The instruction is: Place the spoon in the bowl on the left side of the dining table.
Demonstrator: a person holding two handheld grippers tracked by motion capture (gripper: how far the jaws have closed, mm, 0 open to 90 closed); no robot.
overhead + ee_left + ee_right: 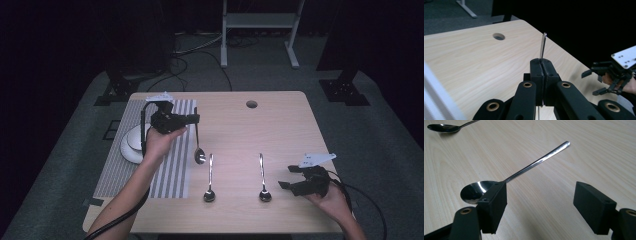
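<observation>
holding a spoon (pixel 197 137) by its handle in my closed left gripper (pixel 192 118); my right gripper (pixel 290 177), wide open and empty, should next close on the near spoon (pixel 506 180).

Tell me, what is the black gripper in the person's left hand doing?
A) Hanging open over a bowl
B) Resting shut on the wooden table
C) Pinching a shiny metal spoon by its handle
C: the left gripper has its jaws closed on the thin handle of a shiny metal spoon, whose bowl hangs down toward the table.
</observation>
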